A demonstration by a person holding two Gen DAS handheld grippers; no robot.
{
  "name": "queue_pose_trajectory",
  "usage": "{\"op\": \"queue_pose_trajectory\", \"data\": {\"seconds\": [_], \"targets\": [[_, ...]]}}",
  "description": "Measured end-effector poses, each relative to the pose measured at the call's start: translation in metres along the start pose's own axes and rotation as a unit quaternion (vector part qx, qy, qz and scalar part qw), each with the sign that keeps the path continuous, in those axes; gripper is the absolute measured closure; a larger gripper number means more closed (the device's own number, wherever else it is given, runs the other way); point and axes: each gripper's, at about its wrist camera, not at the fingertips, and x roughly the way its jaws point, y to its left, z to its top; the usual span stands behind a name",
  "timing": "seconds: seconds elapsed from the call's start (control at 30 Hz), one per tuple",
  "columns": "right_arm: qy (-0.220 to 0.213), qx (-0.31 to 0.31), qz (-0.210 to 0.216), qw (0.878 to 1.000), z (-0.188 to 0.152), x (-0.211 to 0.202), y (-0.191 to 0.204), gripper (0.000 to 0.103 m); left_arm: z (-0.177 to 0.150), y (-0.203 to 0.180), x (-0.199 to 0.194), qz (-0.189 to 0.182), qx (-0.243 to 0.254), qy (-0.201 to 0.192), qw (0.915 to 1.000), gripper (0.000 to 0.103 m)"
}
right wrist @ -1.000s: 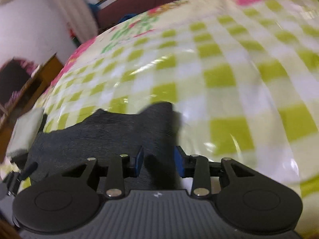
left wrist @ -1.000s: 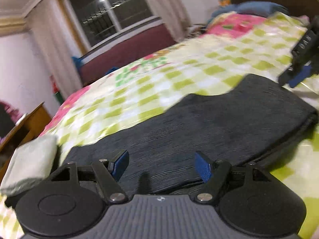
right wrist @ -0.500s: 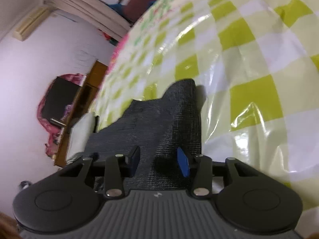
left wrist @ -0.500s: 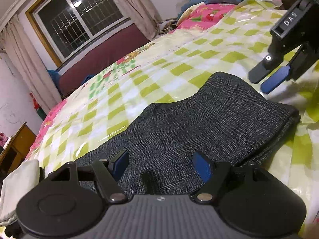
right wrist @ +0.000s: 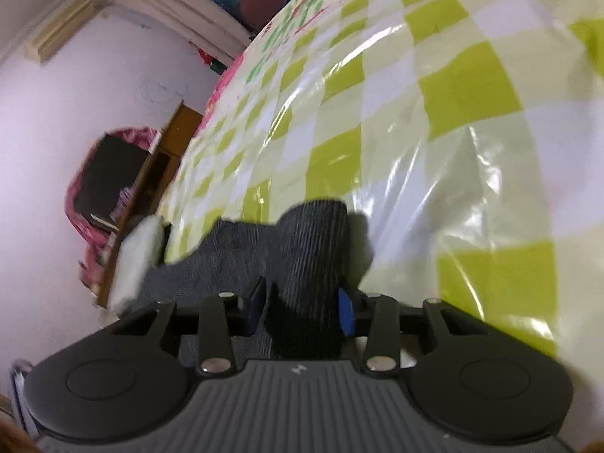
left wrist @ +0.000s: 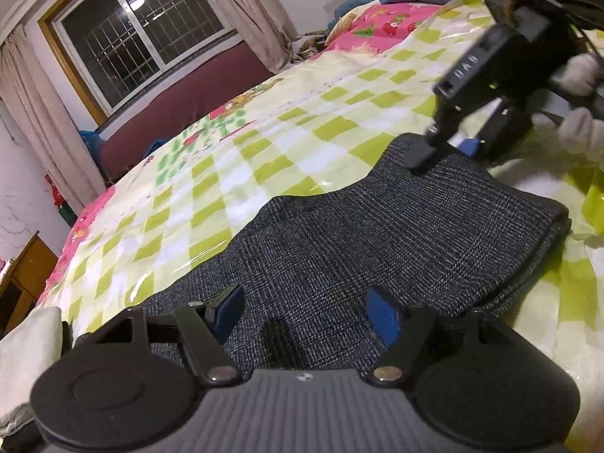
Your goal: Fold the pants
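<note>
Pants (left wrist: pixel 396 226) lie folded flat on the checkered bed cover (left wrist: pixel 264 158), near its front edge. Left gripper (left wrist: pixel 305 313) hovers over the near end, jaws wide, nothing pinched. Right gripper (right wrist: pixel 302 309) sits at the far corner, jaws part open astride a raised fabric fold; pad contact unclear. Pinch all layers at both ends before lifting, so the stack stays aligned.

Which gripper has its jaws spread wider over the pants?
The left gripper: its blue pads stand far apart above the dark pants; the right gripper straddles one narrow fabric ridge.
</note>
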Motion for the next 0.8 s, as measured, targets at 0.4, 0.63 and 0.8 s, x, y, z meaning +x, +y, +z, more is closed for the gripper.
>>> {"op": "queue_pose_trajectory", "data": {"seconds": [0.4, 0.63, 0.8], "targets": [[0.077, 0.003, 0.044, 0.996, -0.027, 0.018, 0.003, 0.081, 0.002, -0.006, 0.000, -0.015, 0.033, 0.003, 0.9993, 0.018], [0.032, 0.027, 0.058, 0.997, -0.042, -0.015, 0.025, 0.092, 0.016, -0.027, -0.004, -0.038, 0.052, 0.001, 0.9979, 0.021], [-0.016, 0.052, 0.018, 0.998, -0.040, -0.065, 0.006, 0.093, 0.040, -0.062, -0.004, -0.105, 0.044, -0.016, 0.9933, 0.022]]}}
